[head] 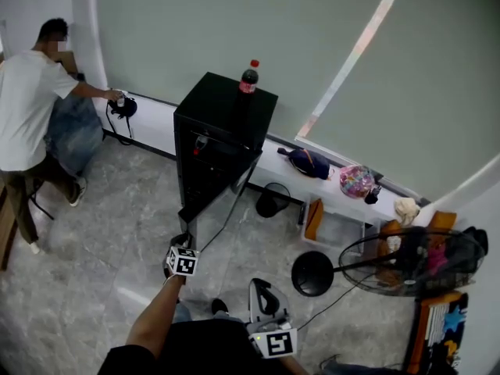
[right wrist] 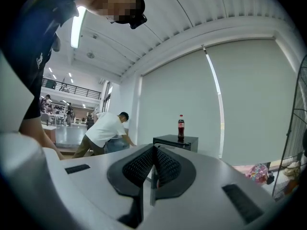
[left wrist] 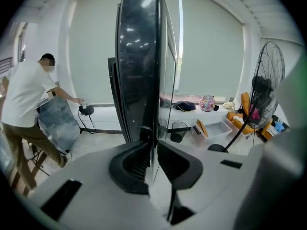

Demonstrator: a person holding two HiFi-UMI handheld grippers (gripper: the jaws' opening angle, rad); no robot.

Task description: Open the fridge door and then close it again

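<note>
A black mini fridge (head: 226, 119) stands in the middle of the room with a cola bottle (head: 249, 77) on its top. Its dark glass door (head: 221, 198) is swung out toward me. My left gripper (head: 182, 247) is at the door's free edge. In the left gripper view the door (left wrist: 141, 66) rises edge-on, and the left gripper (left wrist: 154, 150) is shut on that edge. My right gripper (head: 259, 287) hangs lower right, away from the fridge. In the right gripper view the fridge (right wrist: 175, 142) and bottle (right wrist: 181, 127) stand far beyond the right gripper (right wrist: 153, 164), which is shut and empty.
A person in a white shirt (head: 27, 104) bends at the low white ledge (head: 156, 116) on the left. A black bin (head: 273, 200), a floor fan (head: 410, 260) with its round base (head: 312, 273), and bags (head: 308, 162) on the ledge lie right of the fridge.
</note>
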